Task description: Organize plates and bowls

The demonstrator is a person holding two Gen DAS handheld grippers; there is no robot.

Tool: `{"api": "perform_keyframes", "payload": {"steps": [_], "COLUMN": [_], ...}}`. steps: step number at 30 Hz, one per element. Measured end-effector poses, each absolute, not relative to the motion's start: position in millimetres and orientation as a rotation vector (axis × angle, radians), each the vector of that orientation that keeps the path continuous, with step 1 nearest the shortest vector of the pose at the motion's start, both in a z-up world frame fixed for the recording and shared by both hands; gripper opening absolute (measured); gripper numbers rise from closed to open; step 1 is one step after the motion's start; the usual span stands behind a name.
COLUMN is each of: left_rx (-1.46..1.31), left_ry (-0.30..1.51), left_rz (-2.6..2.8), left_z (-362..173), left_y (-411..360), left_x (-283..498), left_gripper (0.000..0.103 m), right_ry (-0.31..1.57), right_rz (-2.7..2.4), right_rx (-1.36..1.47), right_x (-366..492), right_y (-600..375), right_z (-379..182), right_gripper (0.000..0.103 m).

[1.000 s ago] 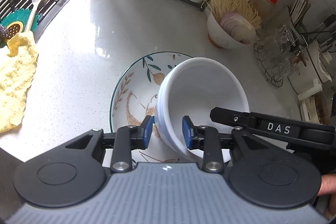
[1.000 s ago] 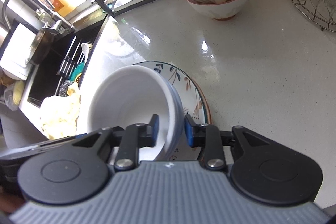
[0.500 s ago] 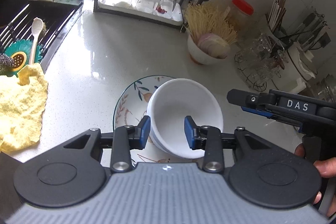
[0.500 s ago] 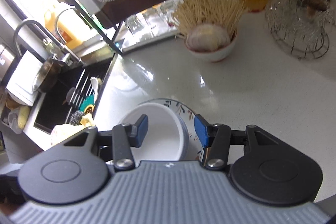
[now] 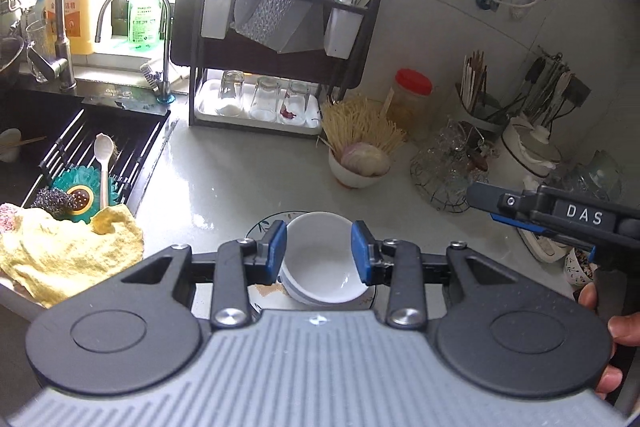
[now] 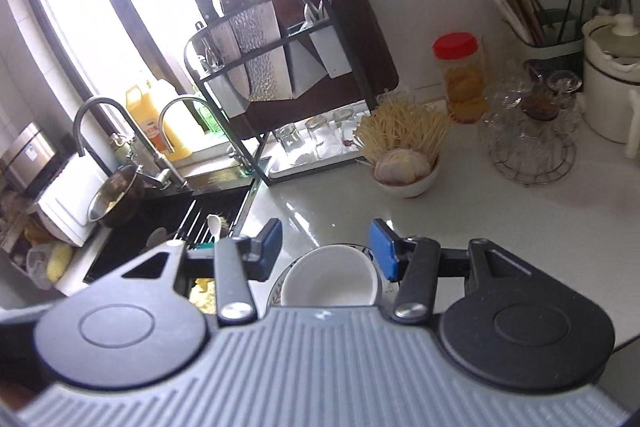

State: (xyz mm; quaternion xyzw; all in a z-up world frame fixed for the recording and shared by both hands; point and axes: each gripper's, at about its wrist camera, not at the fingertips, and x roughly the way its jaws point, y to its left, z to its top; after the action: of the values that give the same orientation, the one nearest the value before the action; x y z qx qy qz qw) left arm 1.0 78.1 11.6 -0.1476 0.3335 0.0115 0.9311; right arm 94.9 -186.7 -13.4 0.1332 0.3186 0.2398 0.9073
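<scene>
Left gripper (image 5: 318, 254): fingers part-open, empty, above bowl.
White bowl (image 5: 324, 263): stacked on floral plate (image 5: 260, 225), mid-desk (image 5: 240, 179).
Right gripper (image 6: 325, 251): fingers apart, empty.
Progress: stacking appears done; storing possibly left.

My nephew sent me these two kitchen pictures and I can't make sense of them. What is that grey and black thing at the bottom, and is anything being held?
There is no robot here. A person holds a hand-held gripper in each hand, and each carries a camera looking forward along its two blue-padded fingers. That is the grey and black shape you see.

One picture comes from the left hand-held gripper, the other from the right hand-held gripper. The left view also catches the right one, labelled DAS, from the side.

Below on the white counter a white bowl sits on a patterned plate. Both grippers are open and hold nothing; the bowl only shows between their pads.
</scene>
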Motion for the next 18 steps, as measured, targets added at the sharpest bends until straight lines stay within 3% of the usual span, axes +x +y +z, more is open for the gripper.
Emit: {"api": "perform_keyframes", "payload": {"steps": [18], "left_rx": [-0.245], "left_ry": [0.644], "left_rz": [0.001], "left_z": [12.2], "left_y": [49.9], "left_x": [-102.9], "left_gripper": [0.041], "right_ry": [0.602], "right_rz": [0.481], "right_rx": [0.259], "right_x": [-14.1], "right_y": [-215.3], "right_z": [-17.7], "right_gripper": [0.052]}}
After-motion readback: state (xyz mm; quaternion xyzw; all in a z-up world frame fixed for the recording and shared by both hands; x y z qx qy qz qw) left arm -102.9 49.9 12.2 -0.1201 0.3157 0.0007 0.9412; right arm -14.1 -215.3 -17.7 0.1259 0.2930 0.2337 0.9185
